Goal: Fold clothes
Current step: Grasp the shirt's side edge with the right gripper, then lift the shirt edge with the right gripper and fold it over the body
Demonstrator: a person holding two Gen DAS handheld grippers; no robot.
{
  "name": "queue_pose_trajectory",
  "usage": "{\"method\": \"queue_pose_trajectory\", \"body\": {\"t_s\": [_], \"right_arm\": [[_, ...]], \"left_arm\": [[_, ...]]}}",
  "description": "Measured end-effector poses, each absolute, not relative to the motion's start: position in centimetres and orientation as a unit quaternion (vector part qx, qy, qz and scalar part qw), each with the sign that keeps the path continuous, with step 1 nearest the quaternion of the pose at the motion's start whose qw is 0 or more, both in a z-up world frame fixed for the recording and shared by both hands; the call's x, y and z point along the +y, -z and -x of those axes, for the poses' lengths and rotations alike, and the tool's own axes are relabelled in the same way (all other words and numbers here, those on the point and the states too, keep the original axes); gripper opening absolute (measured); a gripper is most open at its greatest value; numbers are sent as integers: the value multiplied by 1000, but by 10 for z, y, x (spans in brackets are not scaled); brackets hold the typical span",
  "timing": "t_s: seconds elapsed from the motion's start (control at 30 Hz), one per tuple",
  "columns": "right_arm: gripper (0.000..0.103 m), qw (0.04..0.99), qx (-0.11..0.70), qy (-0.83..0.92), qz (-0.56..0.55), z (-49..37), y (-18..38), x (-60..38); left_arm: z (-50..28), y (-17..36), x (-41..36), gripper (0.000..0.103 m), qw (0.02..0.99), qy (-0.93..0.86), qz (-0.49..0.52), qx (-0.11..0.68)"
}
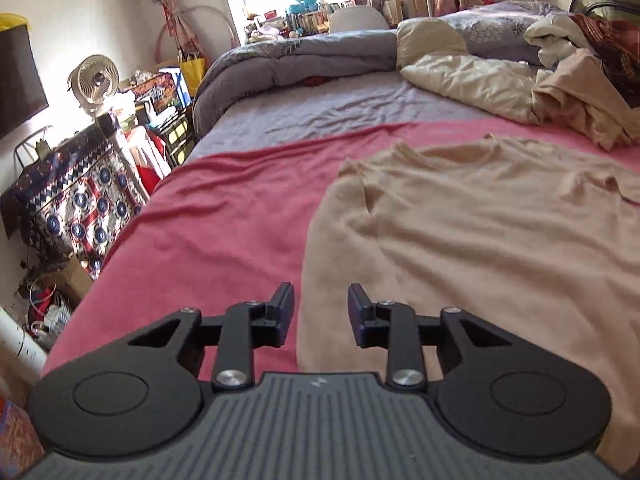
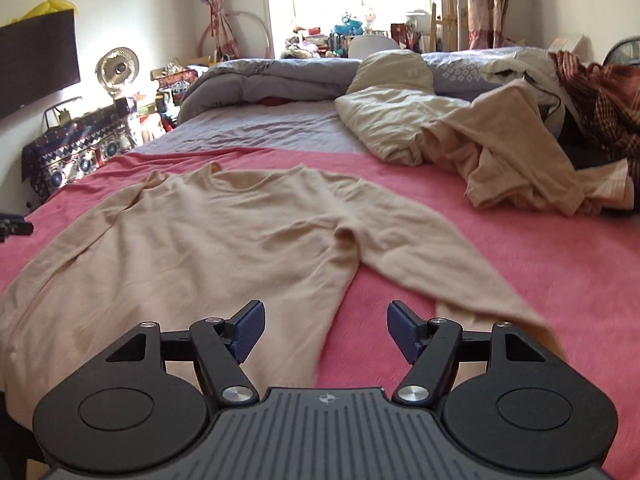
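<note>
Nearest the lens in the left wrist view, the left gripper (image 1: pixel 320 312) hangs over the near edge of the bed, its jaws apart with nothing between them; below the gap the pink blanket (image 1: pixel 224 216) meets the left edge of a beige long-sleeved top (image 1: pixel 480 232). Far to the left, off the bed, a patterned cloth (image 1: pixel 84 196) covers a piece of furniture, and a round fan (image 1: pixel 98 79) stands behind it. Beyond the pink blanket lies a grey sheet (image 1: pixel 320 108), then a rolled grey duvet (image 1: pixel 304 56) under the bright window.

In the right wrist view the right gripper (image 2: pixel 325 330) also stands with jaws wide apart and empty, above the spot where the top's hem meets the pink blanket. The beige top lies spread flat, neck towards the far side and one sleeve running out to the near right. At the left edge of this view a small dark part shows, probably the other gripper, though I cannot tell. Further right and farther off sits a crumpled cream quilt (image 2: pixel 384 120), then a heap of beige clothes (image 2: pixel 516 160), and at the far right a dark red checked cloth (image 2: pixel 600 100).
</note>
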State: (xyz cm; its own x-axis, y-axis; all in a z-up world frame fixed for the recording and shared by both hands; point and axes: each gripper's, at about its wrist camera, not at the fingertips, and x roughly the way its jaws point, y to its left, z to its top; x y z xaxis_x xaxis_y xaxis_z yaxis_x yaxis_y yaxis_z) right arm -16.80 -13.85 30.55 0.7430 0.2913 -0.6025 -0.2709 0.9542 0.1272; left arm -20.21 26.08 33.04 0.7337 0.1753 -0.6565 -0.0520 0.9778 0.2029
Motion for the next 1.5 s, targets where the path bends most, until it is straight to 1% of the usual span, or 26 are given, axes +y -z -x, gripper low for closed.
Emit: {"method": "queue_pose_trajectory", "body": {"t_s": [0.03,0.1,0.13,0.17,0.23,0.33,0.4,0.47,0.5,0.6,0.67,0.73,0.83,0.9,0.97,1.07,1.2,1.27,1.3,1.4,1.5], "right_arm": [[68,930,328,-162,-22,179,-303,-133],[64,923,331,-195,-24,197,-299,-121],[61,918,338,-205,-18,203,-298,-113],[54,916,346,-204,-4,206,-298,-104],[47,913,359,-194,15,209,-297,-89],[46,902,361,-237,-21,210,-308,-71],[46,889,329,-317,-24,219,-322,-43],[46,860,316,-401,-32,226,-328,-6],[46,836,328,-439,-42,227,-327,15],[45,788,387,-475,-48,228,-307,62],[45,775,421,-468,-51,229,-291,78],[45,760,449,-465,-76,226,-278,81],[45,751,459,-464,-102,220,-272,81],[43,745,461,-467,-116,215,-269,82],[37,743,462,-469,-122,213,-268,85],[33,733,465,-479,-130,213,-265,92],[28,716,483,-468,-186,203,-255,94],[17,707,498,-457,-207,197,-247,97],[14,704,504,-454,-212,196,-244,99],[9,704,504,-454,-209,196,-248,99],[6,716,501,-440,-207,192,-258,94]], "left_arm": [[214,-325,259,38,924,-61,-83,369],[235,-319,255,38,921,-65,-84,374],[243,-318,251,38,921,-68,-86,373],[248,-318,249,38,921,-72,-88,372],[255,-318,249,40,922,-82,-93,367],[262,-324,261,40,925,-107,-88,354],[265,-328,275,40,927,-124,-78,344],[270,-331,287,41,928,-146,-74,335],[272,-332,293,42,927,-158,-73,332],[280,-330,312,43,930,-165,-40,327],[284,-325,321,43,931,-162,-15,326],[284,-316,326,43,931,-158,1,328],[280,-300,326,44,927,-161,7,338],[278,-290,324,46,924,-174,15,340],[281,-284,325,46,925,-181,30,332],[282,-281,324,48,927,-180,32,328],[282,-281,324,50,928,-177,37,327],[281,-281,322,50,928,-178,35,327],[282,-281,321,50,928,-178,33,327],[283,-284,320,50,928,-178,33,326],[283,-286,320,51,928,-178,34,325]]}}
